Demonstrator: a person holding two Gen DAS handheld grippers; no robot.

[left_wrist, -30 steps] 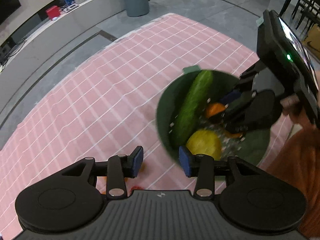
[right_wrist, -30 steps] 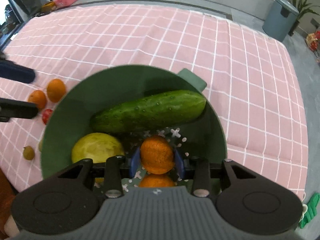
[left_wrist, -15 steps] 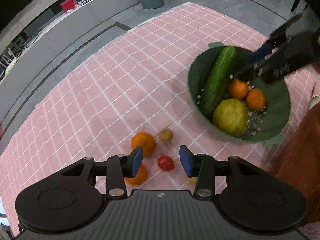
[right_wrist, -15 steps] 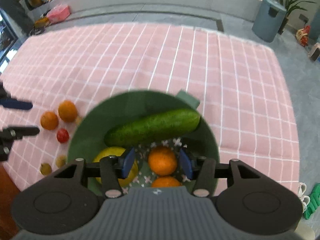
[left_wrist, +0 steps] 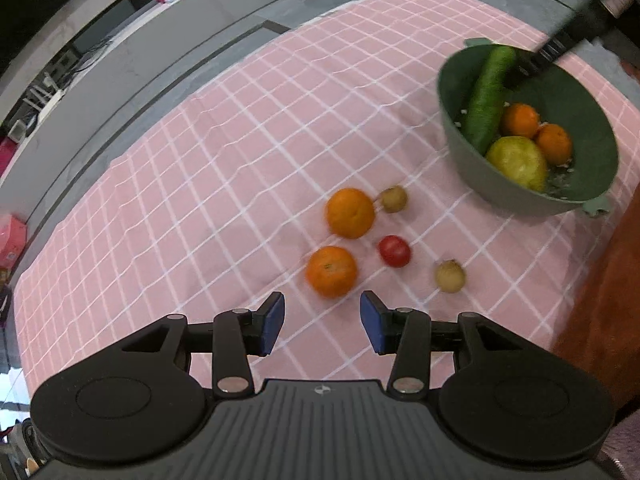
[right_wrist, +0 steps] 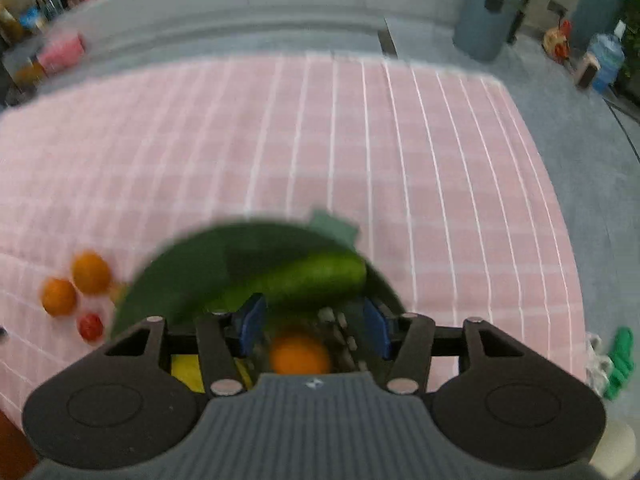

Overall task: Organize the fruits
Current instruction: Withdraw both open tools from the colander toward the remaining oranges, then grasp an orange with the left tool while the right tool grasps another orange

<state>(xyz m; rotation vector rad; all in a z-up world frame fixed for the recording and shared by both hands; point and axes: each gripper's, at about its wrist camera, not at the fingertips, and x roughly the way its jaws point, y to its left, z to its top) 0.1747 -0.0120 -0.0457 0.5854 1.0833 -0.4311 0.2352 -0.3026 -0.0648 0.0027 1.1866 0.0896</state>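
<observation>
The left gripper [left_wrist: 322, 322] is open with nothing in it, and it hangs over the loose fruit on the pink cloth [left_wrist: 240, 152]. An orange [left_wrist: 331, 271] lies just past its tips, with a second orange [left_wrist: 351, 213], a red tomato [left_wrist: 394, 251] and two small brown fruits [left_wrist: 450, 276] close by. The right gripper [right_wrist: 314, 326] is above the green bowl [left_wrist: 592, 120]; its jaws have just been opening, nothing is pinched between them, and an orange [right_wrist: 300, 354] lies in the bowl below them. The bowl also holds a cucumber [left_wrist: 486, 100], one more orange and a yellow fruit [left_wrist: 518, 162]. What could go wrong: the fruits are round, so a bump from one finger could make the near orange roll away or knock the tomato. If the left jaws are not wide enough, they may push the orange instead of going around it. The two grippers could also bump over the bowl. Hard to see: the right view is very blurry, and the gripper body hides most of the yellow fruit and the bowl's near side. In the left view the right gripper is only a dark blur at the bowl's far rim.
</observation>
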